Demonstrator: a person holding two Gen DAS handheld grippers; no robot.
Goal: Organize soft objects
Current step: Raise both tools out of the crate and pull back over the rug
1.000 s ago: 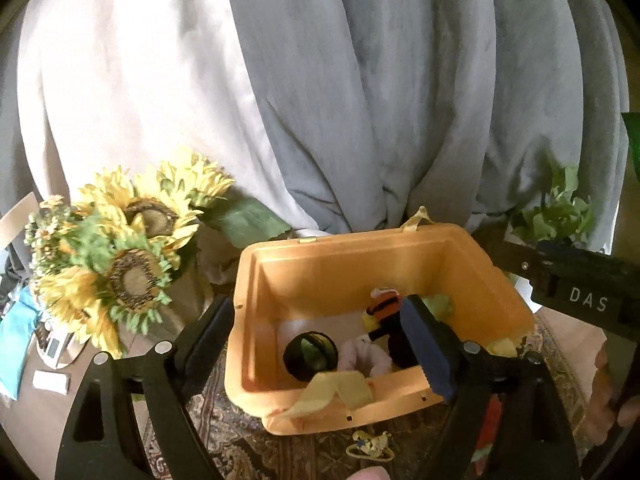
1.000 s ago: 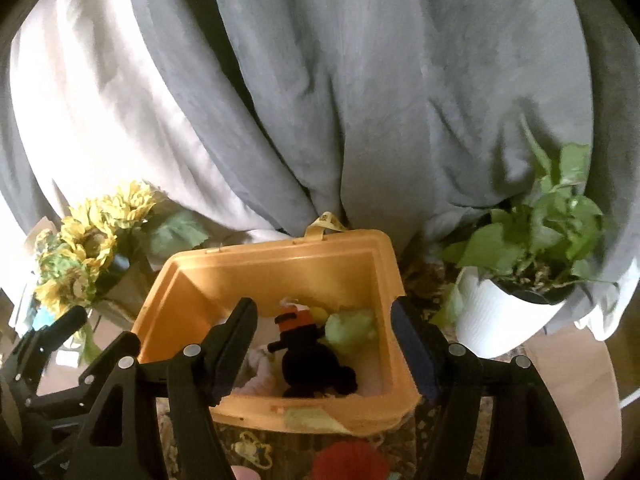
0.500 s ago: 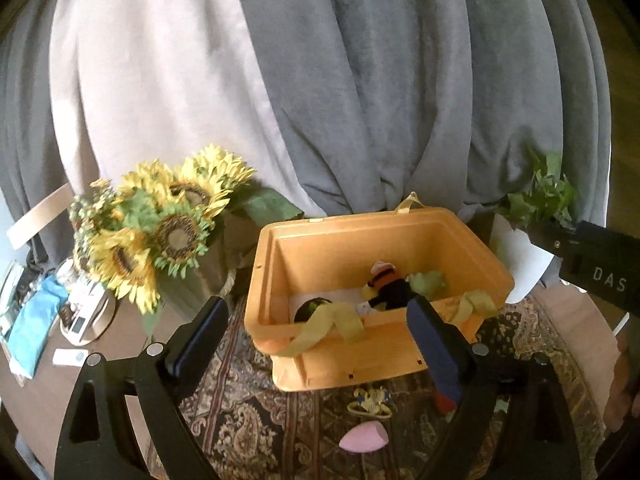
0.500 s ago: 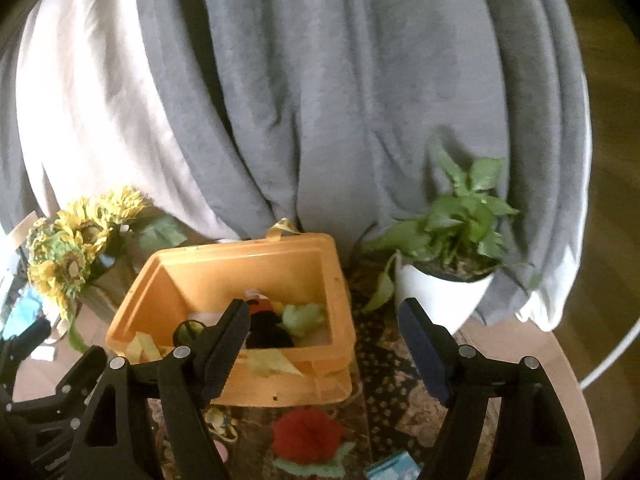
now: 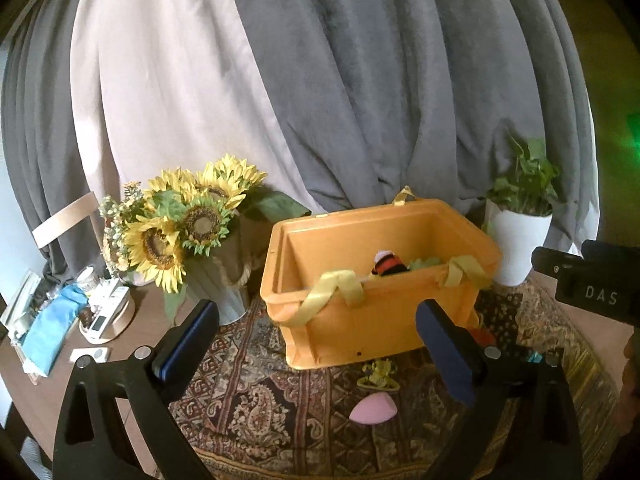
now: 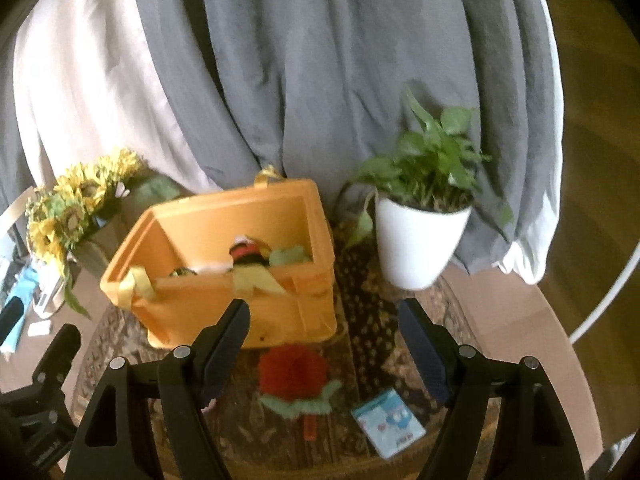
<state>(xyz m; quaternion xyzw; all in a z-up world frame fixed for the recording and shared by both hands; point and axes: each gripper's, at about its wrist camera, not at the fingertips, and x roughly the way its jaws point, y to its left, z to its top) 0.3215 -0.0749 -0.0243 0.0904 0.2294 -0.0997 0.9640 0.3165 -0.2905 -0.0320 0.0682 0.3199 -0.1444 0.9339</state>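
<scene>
An orange plastic bin (image 5: 376,320) (image 6: 240,312) with yellow ribbon handles stands on a patterned rug and holds several soft toys, among them an orange-and-black one (image 5: 387,263) (image 6: 244,254). A pink egg-shaped sponge (image 5: 373,413) and a small yellow toy (image 5: 378,372) lie on the rug in front of the bin. A red knitted flower (image 6: 294,376) lies in front of the bin in the right wrist view. My left gripper (image 5: 318,346) is open and empty, held back from the bin. My right gripper (image 6: 325,344) is open and empty above the red flower.
A sunflower bouquet in a vase (image 5: 188,232) (image 6: 72,216) stands left of the bin. A white potted plant (image 5: 520,236) (image 6: 422,240) stands to its right. A small blue card (image 6: 387,422) lies near the flower. Clutter on a tray (image 5: 104,312) sits far left. Grey curtains hang behind.
Both grippers have pulled back and up from over the bin. More of the rug shows now, with the pink sponge, the red flower and the blue card in view.
</scene>
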